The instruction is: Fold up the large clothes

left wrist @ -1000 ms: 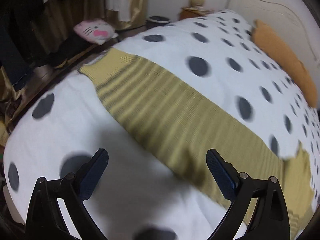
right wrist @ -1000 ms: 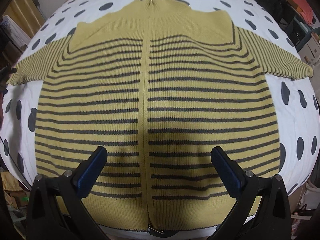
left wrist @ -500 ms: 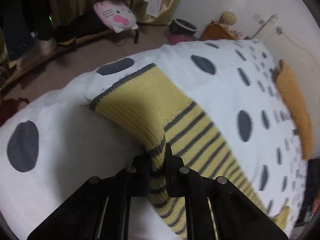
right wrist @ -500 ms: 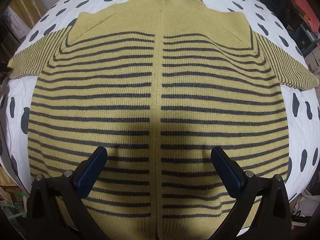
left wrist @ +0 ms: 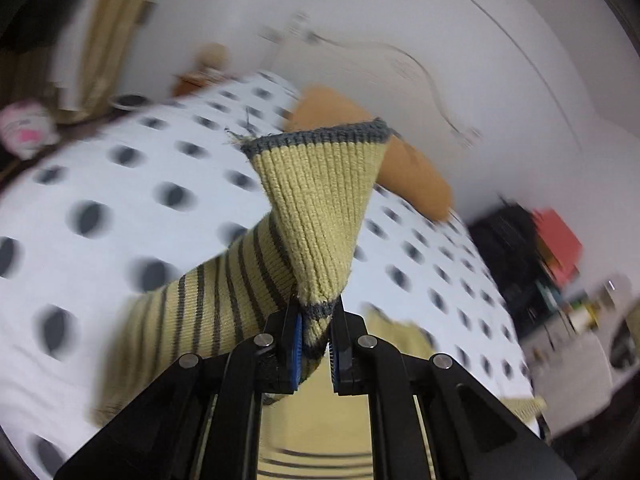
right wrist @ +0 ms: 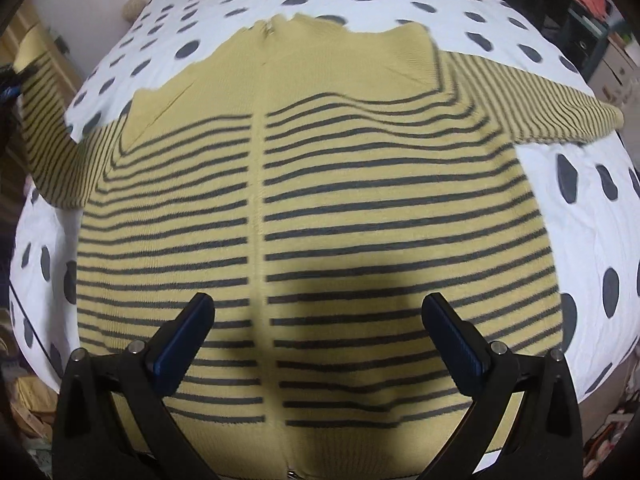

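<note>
A large yellow sweater with dark grey stripes lies spread flat, front up, on a white bed cover with grey dots. My left gripper is shut on the sweater's left sleeve near its grey-edged cuff and holds it lifted above the bed. The lifted sleeve also shows at the far left of the right wrist view. My right gripper is open and empty, hovering over the lower middle of the sweater body. The right sleeve lies flat, stretched out to the right.
An orange pillow lies at the head of the bed against a white headboard. A pink and white plush sits on the floor at left. Black and red items stand beside the bed at right.
My left gripper closed on the left sleeve and has lifted it up off the bed, swinging toward the sweater body. My right gripper stayed open over the sweater, shifting slightly.
</note>
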Tool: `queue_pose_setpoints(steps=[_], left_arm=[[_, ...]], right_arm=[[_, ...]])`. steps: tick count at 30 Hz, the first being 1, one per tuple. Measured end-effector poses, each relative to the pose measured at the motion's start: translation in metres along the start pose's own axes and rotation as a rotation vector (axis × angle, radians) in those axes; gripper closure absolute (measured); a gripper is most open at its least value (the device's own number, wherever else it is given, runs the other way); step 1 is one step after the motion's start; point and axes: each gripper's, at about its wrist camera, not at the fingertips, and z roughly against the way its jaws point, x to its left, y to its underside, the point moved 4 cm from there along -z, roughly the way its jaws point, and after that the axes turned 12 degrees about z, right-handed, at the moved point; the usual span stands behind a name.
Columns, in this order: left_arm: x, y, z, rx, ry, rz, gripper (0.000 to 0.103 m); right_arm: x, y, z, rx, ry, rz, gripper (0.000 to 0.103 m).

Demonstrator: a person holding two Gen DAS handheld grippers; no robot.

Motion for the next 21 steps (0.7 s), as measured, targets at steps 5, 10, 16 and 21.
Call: queue_pose_setpoints(steps=[5,10,16,21], left_arm=[[-0.114,0.139,-0.102,0.257,0.124,-0.06,0.094],[-0.161,0.281,-0.183,0.468,0.007,-0.175,0.082],[-0.148,0.304,-0.16,0.486,0.021,-0.162,0.024],[-0.097,0.23,-0.087,0.269,-0.08,-0.197,0.019]], right_arm=[[-0.055,0.02,0.022,-0.024,0.028,-0.093,0.0],[-0.122,0.045,0.04,-0.037,0.077,-0.223,0.0],[-0.176,0.042,0.043,-0.07,0.098,-0.326,0.0],[-0.179,-0.018,0.026,-0.184,-0.038,-0.314,0.0]])
